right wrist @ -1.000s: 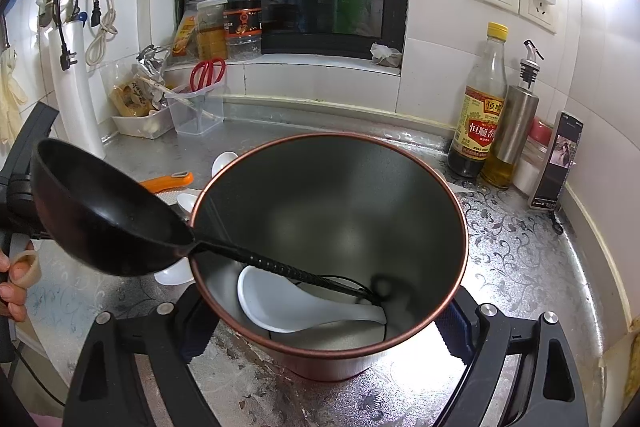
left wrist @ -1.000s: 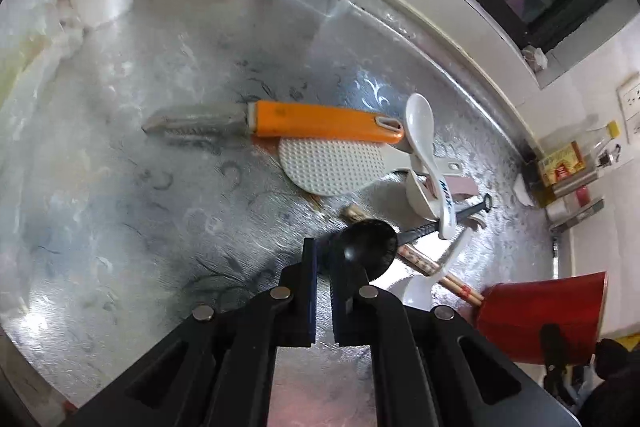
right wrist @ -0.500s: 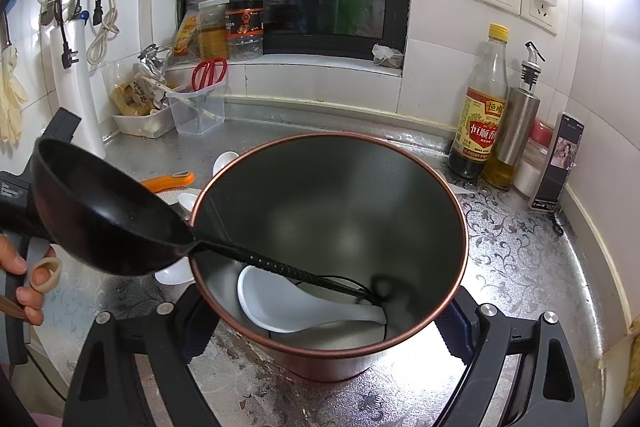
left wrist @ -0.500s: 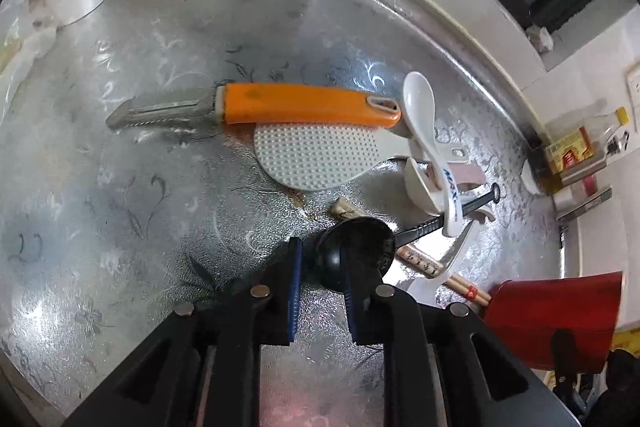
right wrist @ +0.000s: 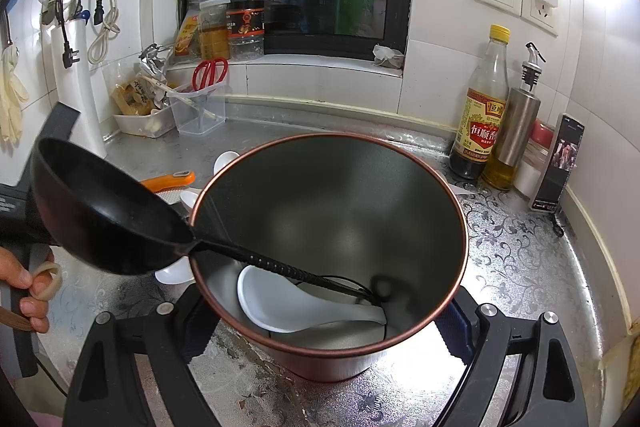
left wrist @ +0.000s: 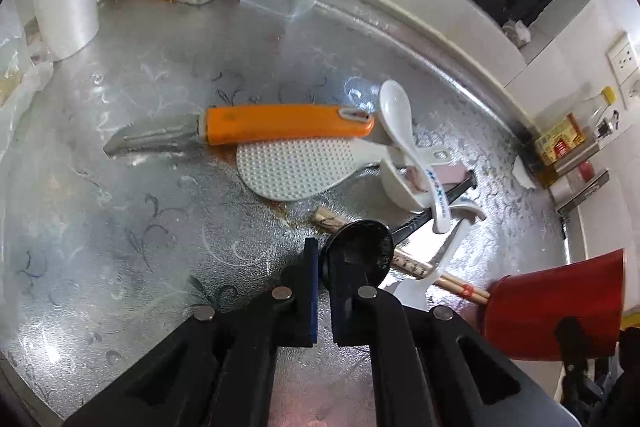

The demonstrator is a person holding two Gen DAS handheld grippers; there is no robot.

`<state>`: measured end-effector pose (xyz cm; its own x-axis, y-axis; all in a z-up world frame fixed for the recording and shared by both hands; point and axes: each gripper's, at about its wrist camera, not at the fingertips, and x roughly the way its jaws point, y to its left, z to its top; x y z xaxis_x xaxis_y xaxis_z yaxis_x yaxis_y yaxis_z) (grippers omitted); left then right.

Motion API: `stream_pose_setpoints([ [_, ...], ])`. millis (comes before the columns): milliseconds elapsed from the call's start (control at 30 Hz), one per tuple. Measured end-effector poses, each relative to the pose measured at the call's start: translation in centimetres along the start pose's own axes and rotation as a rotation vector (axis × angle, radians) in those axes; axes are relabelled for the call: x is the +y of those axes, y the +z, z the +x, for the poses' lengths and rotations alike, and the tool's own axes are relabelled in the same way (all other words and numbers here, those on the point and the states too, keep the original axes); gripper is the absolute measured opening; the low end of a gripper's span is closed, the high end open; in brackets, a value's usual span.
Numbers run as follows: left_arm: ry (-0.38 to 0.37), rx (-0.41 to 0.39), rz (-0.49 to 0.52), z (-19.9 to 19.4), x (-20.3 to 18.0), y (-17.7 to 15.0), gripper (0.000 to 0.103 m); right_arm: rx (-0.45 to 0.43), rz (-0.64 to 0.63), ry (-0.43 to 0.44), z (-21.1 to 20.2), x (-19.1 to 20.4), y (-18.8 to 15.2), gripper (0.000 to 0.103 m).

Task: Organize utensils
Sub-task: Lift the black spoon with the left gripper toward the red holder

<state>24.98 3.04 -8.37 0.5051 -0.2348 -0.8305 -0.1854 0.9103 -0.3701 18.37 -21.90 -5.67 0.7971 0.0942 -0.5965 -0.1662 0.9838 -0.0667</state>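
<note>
Black ladle (right wrist: 108, 211) is lying across the red container's (right wrist: 460, 251) rim at centre left of the right wrist view, its handle inside. The left gripper (left wrist: 323, 273), jaws just closing, is pinching the bowl's edge. The right gripper (right wrist: 320, 331) is clasping the container. Bare countertop (left wrist: 120, 227) is lying open at lower left.

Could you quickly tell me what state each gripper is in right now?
Left gripper: closed, fingers pinching the bowl rim of the black ladle.
Right gripper: closed around the red cup, holding it.
</note>
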Motion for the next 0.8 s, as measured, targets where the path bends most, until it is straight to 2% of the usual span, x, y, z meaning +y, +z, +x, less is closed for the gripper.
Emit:
stream_pose_setpoints([
  [467,-0.014,-0.094,0.006,-4.8,1.2,0.0,0.005,0.001,0.015,-0.003,0.0,0.0,0.1,0.092],
  [600,-0.013,-0.095,0.010,-5.3,1.4,-0.1,0.005,0.002,0.025,-0.002,0.0,-0.1,0.0,0.092],
  [800,-0.017,-0.053,0.039,-4.9,1.1,-1.1,0.005,0.005,0.048,0.000,0.1,-0.4,0.0,0.092],
])
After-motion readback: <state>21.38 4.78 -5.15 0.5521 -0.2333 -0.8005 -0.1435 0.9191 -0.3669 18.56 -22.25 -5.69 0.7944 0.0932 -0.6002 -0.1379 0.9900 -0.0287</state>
